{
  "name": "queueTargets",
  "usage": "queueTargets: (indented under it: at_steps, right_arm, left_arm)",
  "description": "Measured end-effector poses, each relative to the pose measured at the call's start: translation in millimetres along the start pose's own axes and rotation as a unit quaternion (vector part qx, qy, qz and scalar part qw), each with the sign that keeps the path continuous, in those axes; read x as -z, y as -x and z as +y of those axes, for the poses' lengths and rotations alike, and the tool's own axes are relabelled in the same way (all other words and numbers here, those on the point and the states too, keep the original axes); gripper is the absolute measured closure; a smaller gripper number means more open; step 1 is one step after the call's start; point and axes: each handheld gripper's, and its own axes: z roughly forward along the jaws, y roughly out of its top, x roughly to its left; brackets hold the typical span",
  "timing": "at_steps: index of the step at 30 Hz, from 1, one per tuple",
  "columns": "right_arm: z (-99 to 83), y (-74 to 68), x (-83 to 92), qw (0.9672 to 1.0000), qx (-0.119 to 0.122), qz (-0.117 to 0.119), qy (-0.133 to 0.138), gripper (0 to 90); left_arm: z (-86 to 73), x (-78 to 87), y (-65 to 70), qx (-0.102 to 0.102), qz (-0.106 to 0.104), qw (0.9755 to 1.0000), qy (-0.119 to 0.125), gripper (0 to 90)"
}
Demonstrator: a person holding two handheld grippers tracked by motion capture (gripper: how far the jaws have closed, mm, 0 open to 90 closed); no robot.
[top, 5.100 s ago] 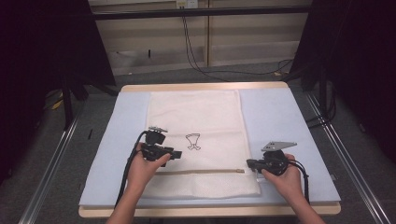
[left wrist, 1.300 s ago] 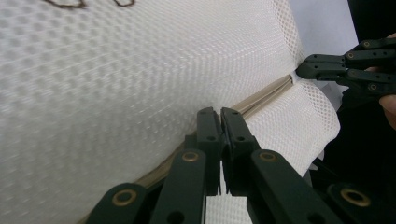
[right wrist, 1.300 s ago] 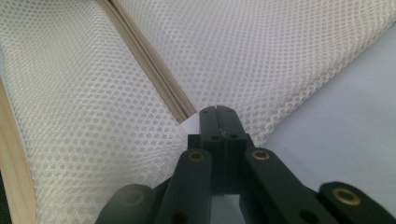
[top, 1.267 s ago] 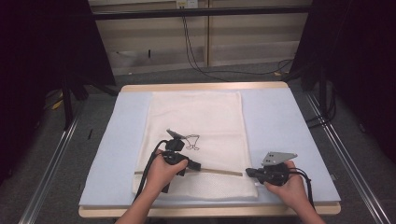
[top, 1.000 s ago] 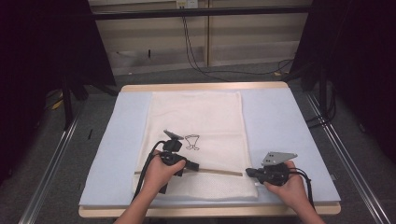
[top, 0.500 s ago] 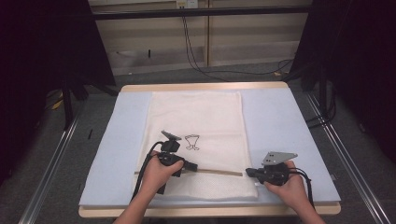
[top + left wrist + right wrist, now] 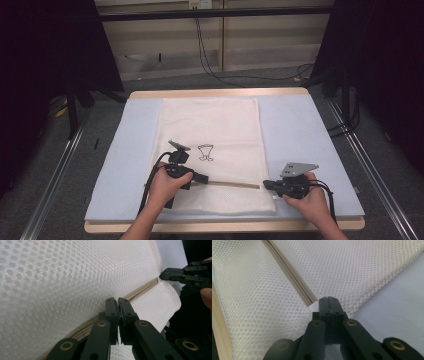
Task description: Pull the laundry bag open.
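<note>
**Mesh laundry bag: soft, light, grab it at the zipper ends**

Mesh bag (image 7: 210, 150) lies flat on the pale blue mat (image 7: 305, 135) in the middle of the table (image 7: 220, 93), long axis running away from me, zipper (image 7: 227, 184) crossing it near my edge. Small black printed mark (image 7: 205, 152) sits mid-panel.

My read on handling:
- open-weave fabric, very light, no stiffness at all; it will drape and bunch wherever I lift it
- two layers, so a pinch on plain mesh risks catching both or slipping off the weave
- the zipper tape is the only firm line on it, so that's where I'd take hold
- not fragile, but the mesh can snag on jaw edges if I drag sideways

Current grip:
- left gripper (image 7: 118, 300) has its jaws pressed together right on the zipper line, about a third of the way in from the bag's left edge; looks like it pinches the slider or tape, though I can't make out the pull itself
- right gripper (image 7: 328, 299) has its jaws pressed together at the right end of the zipper, on the bag's corner, anchoring it to the mat

Any pull along the zipper needs the right end held taut, otherwise I'd expect the whole bag to slide on the mat instead of the slider moving
</note>
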Motion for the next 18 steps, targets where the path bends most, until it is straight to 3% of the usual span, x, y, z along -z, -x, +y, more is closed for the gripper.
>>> queueTargets:
  at_steps: [1, 8, 11, 18]
  right_arm:
    - [0.0, 0.0, 0.0, 1.0, 0.0, 0.0, 0.0, 90.0]
    - [0.0, -0.1, 0.0, 1.0, -0.001, -0.001, 0.0, 90.0]
    - [0.1, -0.2, 0.1, 1.0, -0.001, -0.001, 0.0, 90.0]
    - [0.3, -0.1, -0.1, 1.0, -0.001, -0.001, -0.001, 90.0]
  left_arm:
    - [-1.0, 1.0, 0.5, 0.009, -0.006, 0.9999, 0.002, 87.3]
    - [-2.8, 10.3, -5.0, 0.005, 0.003, 1.0, 0.008, 87.3]
    - [-4.1, 13.9, -7.8, 0.016, 0.001, 0.9998, 0.014, 87.3]
    - [-5.2, 16.4, -11.0, 0.017, -0.001, 0.9998, 0.013, 87.3]
